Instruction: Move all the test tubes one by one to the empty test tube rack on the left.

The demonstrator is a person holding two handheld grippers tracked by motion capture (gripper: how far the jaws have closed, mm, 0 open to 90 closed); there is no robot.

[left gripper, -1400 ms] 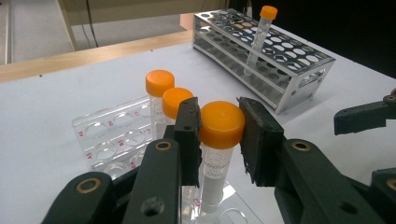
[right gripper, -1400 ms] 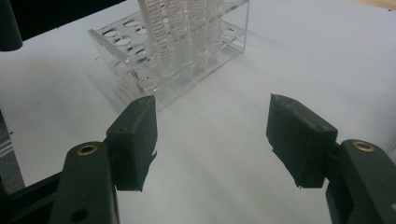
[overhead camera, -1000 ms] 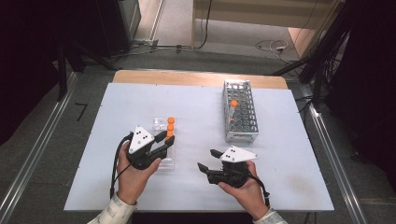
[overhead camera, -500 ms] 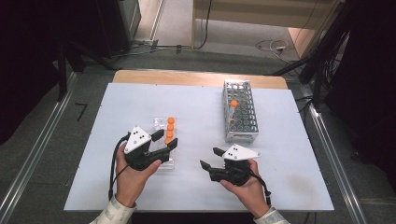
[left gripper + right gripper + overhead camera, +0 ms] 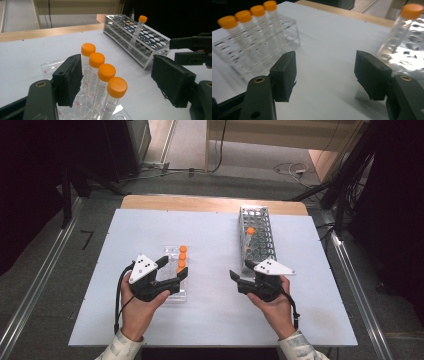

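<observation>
Orange-capped tubes, four in a row, stand upright in the clear rack, which serves as landmark. Left gripper sits at that rack with the row between its jaws; the jaws have just been opening, the left pad sits close against the far tubes, the right pad stands well off, nothing gripped. One more capped tube already stands in the metal rack, well right of the clear rack and further back on the table. Right gripper hovers between the two racks, jaws wide apart, empty, pointing toward the clear rack. Progress judged: one tube transferred, four left, so early on. Likely next is a grab on one of the row; tubes stand tight together, so knocking a neighbour is the risk.
</observation>
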